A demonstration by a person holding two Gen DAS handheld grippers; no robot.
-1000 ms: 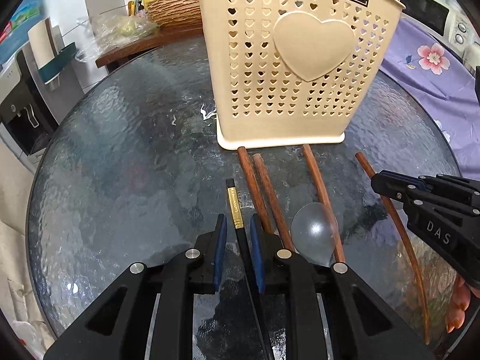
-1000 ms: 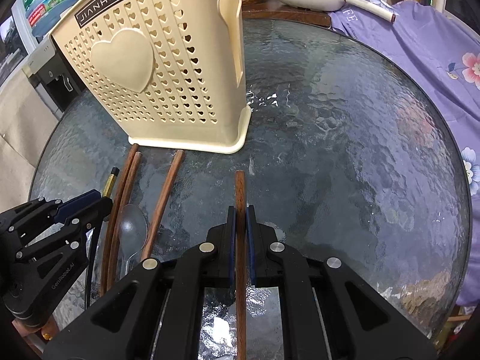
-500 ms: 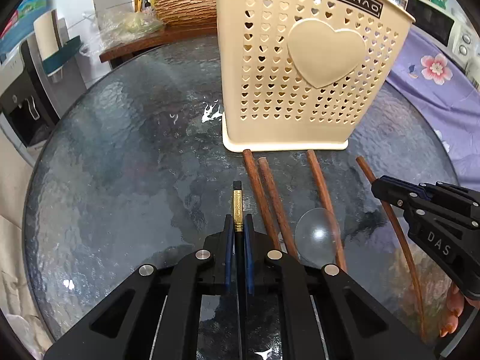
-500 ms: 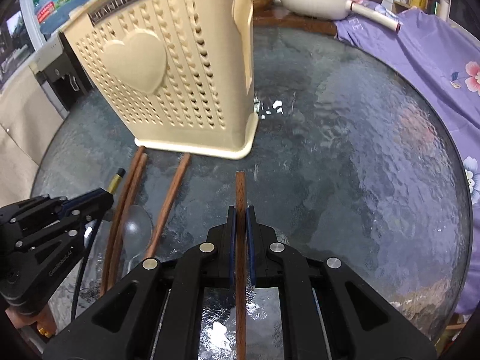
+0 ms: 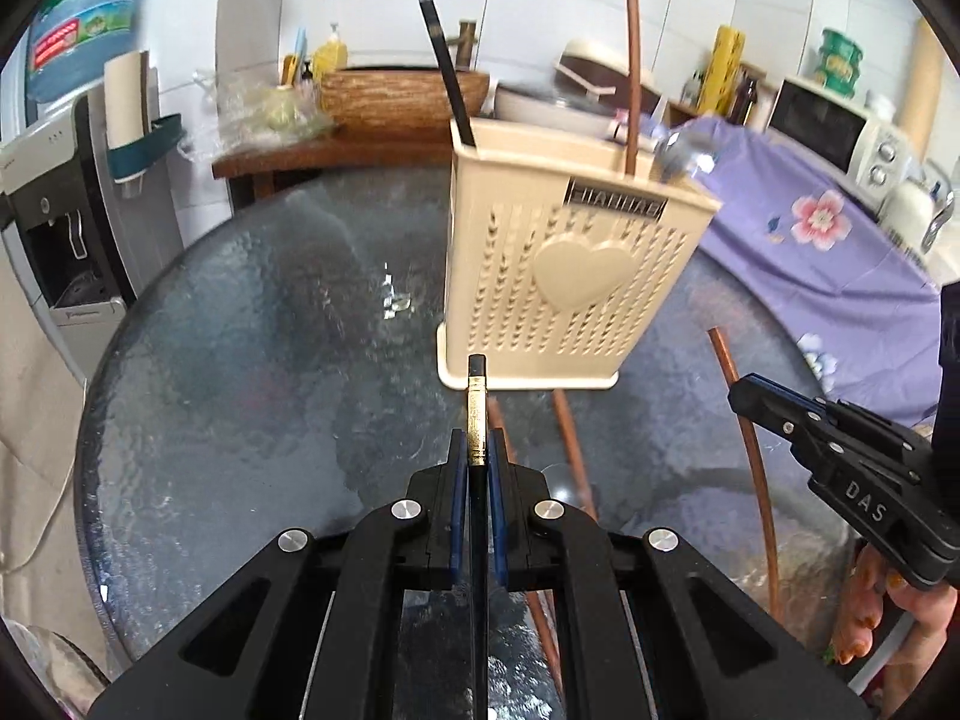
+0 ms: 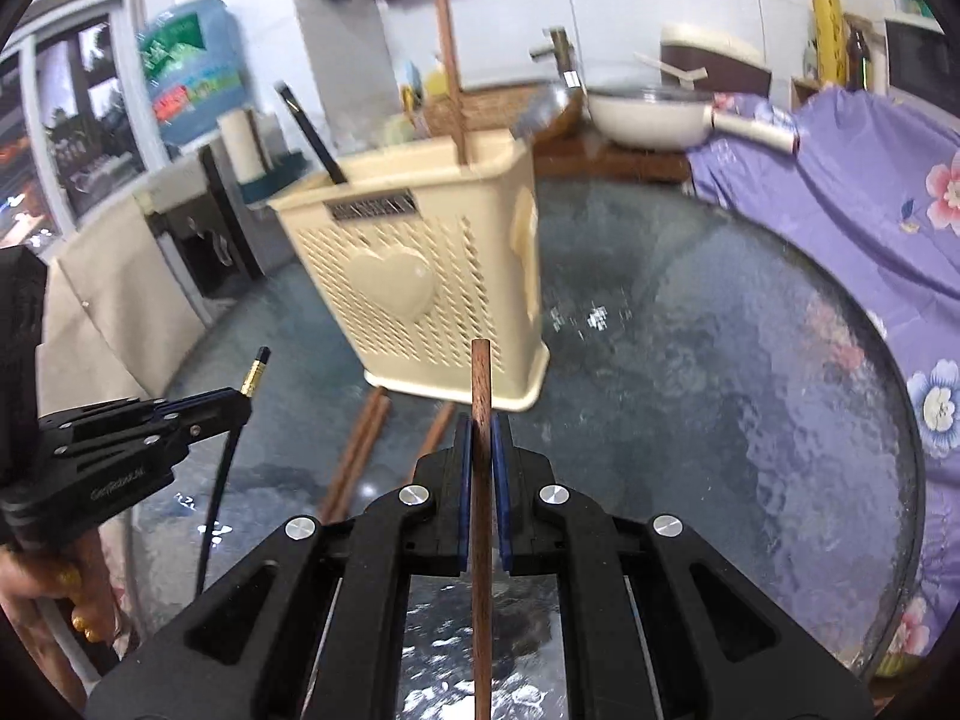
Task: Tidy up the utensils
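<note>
**Both grippers carry a chopstick each toward the holder**

Left gripper (image 5: 478, 450) is clamped on a black chopstick (image 5: 477, 384) with a gold band near its tip; the stick runs forward between the blue pads and ends just in front of the cream utensil holder (image 5: 564, 288). Right of it, three brown chopsticks (image 5: 573, 450) and a clear spoon (image 5: 555, 474) lie on the glass table (image 5: 240, 360), close to the holder's base. One black stick and one brown stick already stand in the holder. Farther right, the right gripper (image 6: 480, 438) is pinched on a brown chopstick (image 6: 480, 384), raised off the table and aimed at the holder.

Judging from this, both sticks are on their way to the holder at once. The risk is crowding: two grippers nearing one narrow opening could knock each other or tip the light holder. Each stick is also held well back from its tip, so it could pivot in the pads and catch the rim instead of dropping in. The view is blurred, so exact clearances are unclear.
</note>
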